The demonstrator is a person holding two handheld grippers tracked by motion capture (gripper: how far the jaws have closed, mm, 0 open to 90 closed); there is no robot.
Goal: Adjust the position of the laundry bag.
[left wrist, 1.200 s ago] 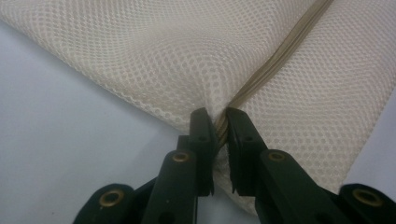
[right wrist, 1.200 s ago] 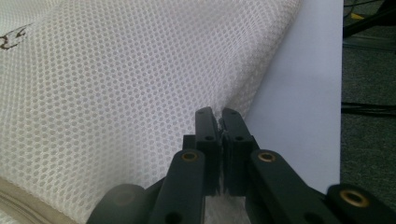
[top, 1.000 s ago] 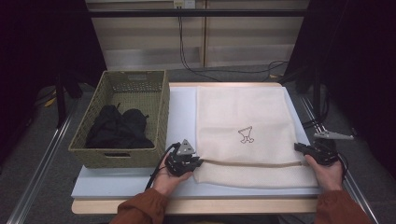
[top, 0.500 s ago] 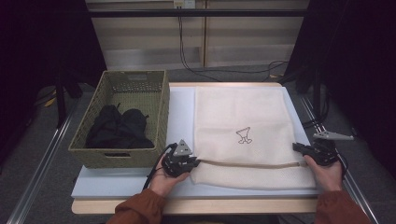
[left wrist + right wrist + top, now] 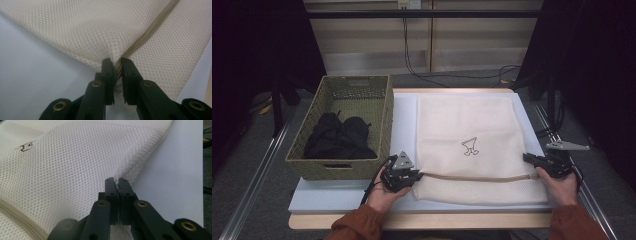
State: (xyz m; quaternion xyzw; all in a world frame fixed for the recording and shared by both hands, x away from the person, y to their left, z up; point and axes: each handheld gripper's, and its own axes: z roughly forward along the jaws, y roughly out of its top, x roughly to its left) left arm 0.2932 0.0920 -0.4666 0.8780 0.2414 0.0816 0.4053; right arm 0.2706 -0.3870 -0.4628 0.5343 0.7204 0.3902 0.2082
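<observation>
bag: cream mesh laundry bag with a tan zipper band (image 5: 467,145) lies flat on the pale blue mat (image 5: 342,196) on the table, right of the basket; small dark logo faces up.
left tool: left tool (image 5: 413,176) is clamped on the zipper band's left end, at the bag's near left corner; left gripper view shows mesh and band bunched between the pads (image 5: 108,68).
right tool: right tool (image 5: 529,159) is pinched on the mesh at the near right edge; jaws almost touching, thin fabric between them in the right gripper view.
why held so: one grip at each end of the zipper line keeps the band taut and straight across the bag, probably so the near edge can be lifted or folded evenly without sagging.
basket: olive woven rectangular basket (image 5: 382,112) sits just left of the mat, dark clothes (image 5: 339,137) piled inside, likely the load meant for the bag.
risk: the right grip holds mesh alone and could slip under tension.
</observation>
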